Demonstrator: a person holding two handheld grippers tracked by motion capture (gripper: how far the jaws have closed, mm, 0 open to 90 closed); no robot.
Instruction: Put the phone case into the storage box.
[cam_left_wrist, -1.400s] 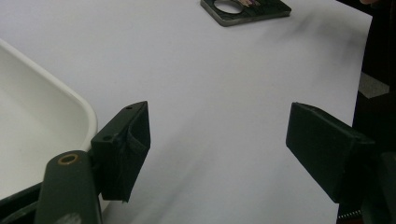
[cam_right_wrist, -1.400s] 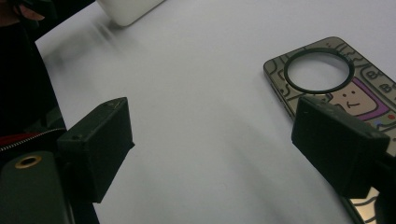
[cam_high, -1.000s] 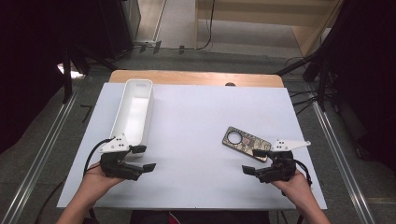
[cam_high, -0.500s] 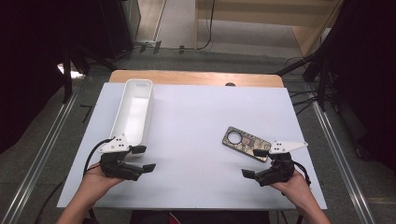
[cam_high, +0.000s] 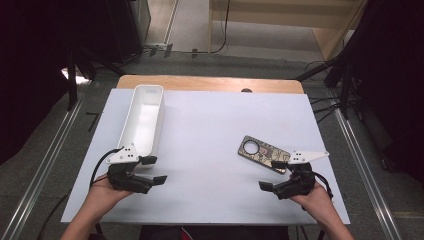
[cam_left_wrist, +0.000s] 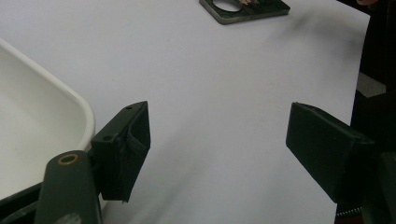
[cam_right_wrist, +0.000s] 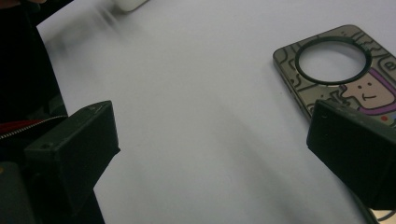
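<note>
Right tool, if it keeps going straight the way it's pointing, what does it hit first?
Probably nothing: the right tool points across bare white table toward the left tool, with the phone case off to one side.

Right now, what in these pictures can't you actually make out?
- Phone case, right gripper view: its near end hides behind the right claw's jaw.
- Phone case, left gripper view: cut off by the top edge.
- Tray, left gripper view: mostly cut off at the left edge.
- Small dark thing at the table's far edge, high view: too small to identify.

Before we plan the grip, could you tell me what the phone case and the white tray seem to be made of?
Phone case: probably matte plastic or rubber, with a printed cartoon pattern and a dark ring cutout. White tray: likely glossy moulded plastic, with smooth rounded walls.
</note>
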